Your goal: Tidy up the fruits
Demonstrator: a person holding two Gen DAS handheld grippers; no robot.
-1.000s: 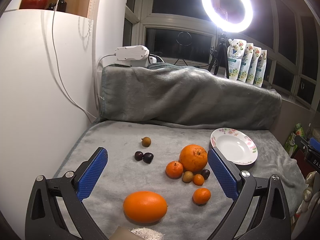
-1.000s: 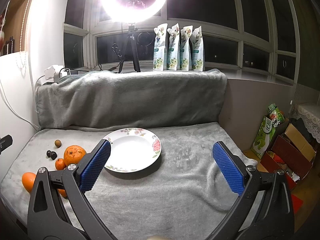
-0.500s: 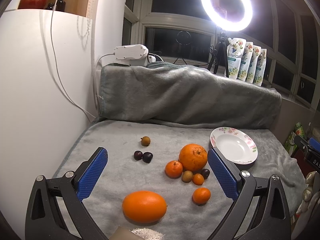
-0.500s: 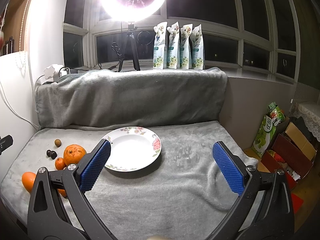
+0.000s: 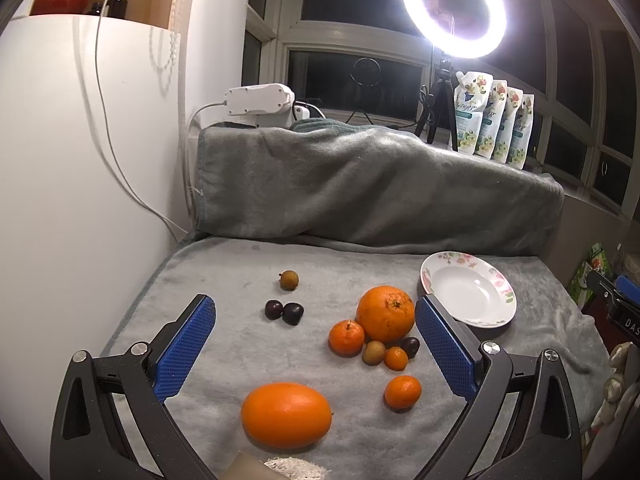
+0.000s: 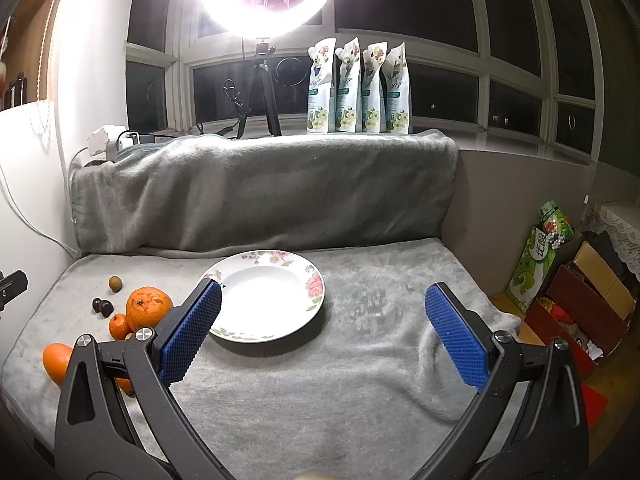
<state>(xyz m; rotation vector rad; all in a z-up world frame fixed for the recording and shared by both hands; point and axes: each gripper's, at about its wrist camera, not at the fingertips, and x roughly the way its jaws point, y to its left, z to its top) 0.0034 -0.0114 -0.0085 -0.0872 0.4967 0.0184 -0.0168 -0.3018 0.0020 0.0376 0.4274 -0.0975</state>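
- Soft grey blanket point(image 5: 248, 264) covers the flat surface and the raised back by the dark windows, under a bright white ring light point(image 5: 454, 8).
- Left tool point(image 5: 314, 338), with blue bumpy pads, is spread wide open. It holds nothing and touches nothing, hanging above the fruit.
- Right tool point(image 6: 322, 330) is also wide open and holds nothing. Its left pad sits in front of the plate's edge in the right wrist view.
- One white plate with pink flowers on its rim point(image 5: 486, 270) lies on the blanket, just right of the fruit, with no fruit in it.
- One long smooth orange fruit point(image 5: 286, 415) lies nearest the left tool.
- One big round bumpy orange point(image 5: 385, 313) sits close to the plate.
- Three small orange mandarins point(image 5: 346, 337) lie near the big one.
- Three dark purple little fruits point(image 5: 284, 312): two touch each other, one is by the mandarins.
- Two small brown round fruits point(image 5: 289, 280), well apart.
- Four white pouches with flower pictures point(image 6: 358, 86) stand on the windowsill.
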